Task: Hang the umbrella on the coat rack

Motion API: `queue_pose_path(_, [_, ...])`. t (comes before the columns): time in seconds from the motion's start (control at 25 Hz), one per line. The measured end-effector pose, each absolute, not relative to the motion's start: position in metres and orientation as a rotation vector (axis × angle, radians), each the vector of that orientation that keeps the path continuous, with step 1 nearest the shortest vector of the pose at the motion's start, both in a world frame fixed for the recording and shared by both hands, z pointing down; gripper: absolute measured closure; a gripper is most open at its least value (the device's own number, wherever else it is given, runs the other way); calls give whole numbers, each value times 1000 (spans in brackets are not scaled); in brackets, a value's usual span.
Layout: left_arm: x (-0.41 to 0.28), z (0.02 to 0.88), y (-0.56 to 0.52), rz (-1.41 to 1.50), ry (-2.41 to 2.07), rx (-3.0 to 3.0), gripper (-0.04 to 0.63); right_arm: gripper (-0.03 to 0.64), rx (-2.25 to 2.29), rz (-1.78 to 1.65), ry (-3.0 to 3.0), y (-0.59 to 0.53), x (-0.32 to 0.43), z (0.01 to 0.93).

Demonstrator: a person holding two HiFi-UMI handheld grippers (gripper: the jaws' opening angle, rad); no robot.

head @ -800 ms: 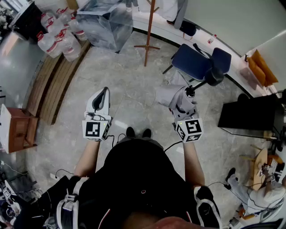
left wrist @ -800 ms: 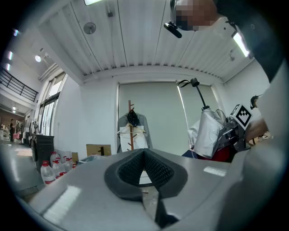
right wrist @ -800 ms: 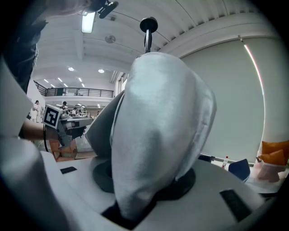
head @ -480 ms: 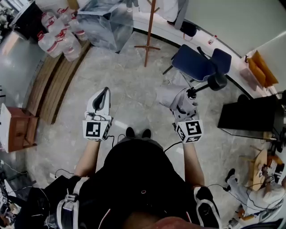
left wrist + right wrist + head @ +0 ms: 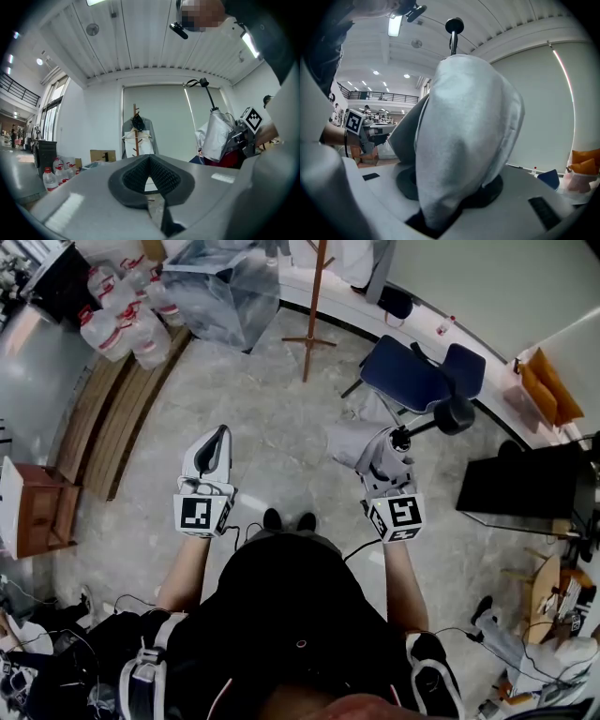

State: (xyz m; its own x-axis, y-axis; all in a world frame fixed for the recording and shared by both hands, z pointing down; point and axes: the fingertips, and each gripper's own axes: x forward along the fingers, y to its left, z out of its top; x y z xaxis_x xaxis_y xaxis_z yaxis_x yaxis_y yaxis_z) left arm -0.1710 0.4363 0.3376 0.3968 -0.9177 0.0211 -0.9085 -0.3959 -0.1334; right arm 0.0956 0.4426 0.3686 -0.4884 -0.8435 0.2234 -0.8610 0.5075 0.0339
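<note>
The umbrella (image 5: 354,439) was in hand but not yet hung. The right gripper (image 5: 379,448) was clamped on its folded grey canopy, and the black handle (image 5: 457,414) stuck out beyond the jaws. It was well short of the coat rack (image 5: 314,296), with bare floor between them. The left gripper (image 5: 214,442), also well short of the rack, had its jaws together on nothing. By my reading, the carry to the rack and the hooking onto a peg remained.
</note>
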Motion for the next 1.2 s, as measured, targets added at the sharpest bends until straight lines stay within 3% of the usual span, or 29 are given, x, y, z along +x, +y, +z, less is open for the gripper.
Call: queue_pose_path(1.2, [-146, 328, 368, -95, 1773, -2464, 595, 466, 1345, 42, -2625, 332, 116, 356])
